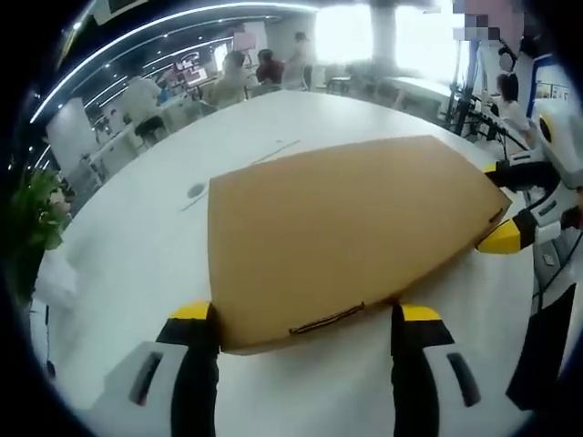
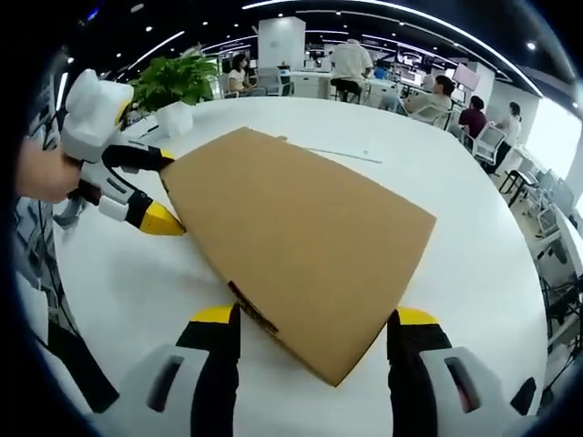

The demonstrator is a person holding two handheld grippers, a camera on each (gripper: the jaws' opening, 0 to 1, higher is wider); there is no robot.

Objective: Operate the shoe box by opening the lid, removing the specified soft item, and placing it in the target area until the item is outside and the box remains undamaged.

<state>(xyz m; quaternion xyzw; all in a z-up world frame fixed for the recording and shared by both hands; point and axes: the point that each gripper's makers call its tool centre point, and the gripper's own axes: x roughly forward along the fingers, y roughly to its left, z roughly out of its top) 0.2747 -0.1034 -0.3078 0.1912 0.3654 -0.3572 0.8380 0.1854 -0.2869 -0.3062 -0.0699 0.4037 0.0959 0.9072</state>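
The box (image 1: 346, 237) lies flat on the white table (image 1: 137, 255), lid closed, its brown cardboard top plain. Your left gripper (image 1: 305, 320) sits at one end of it, jaws spread wide on either side of the edge, yellow tips level with the rim and not squeezing it. Your right gripper (image 2: 314, 326) is at the opposite end, jaws likewise parted around that edge, one corner of the box poking between them. Beyond the box stands a potted plant (image 2: 178, 86), and people (image 2: 351, 64) sit at desks farther back.
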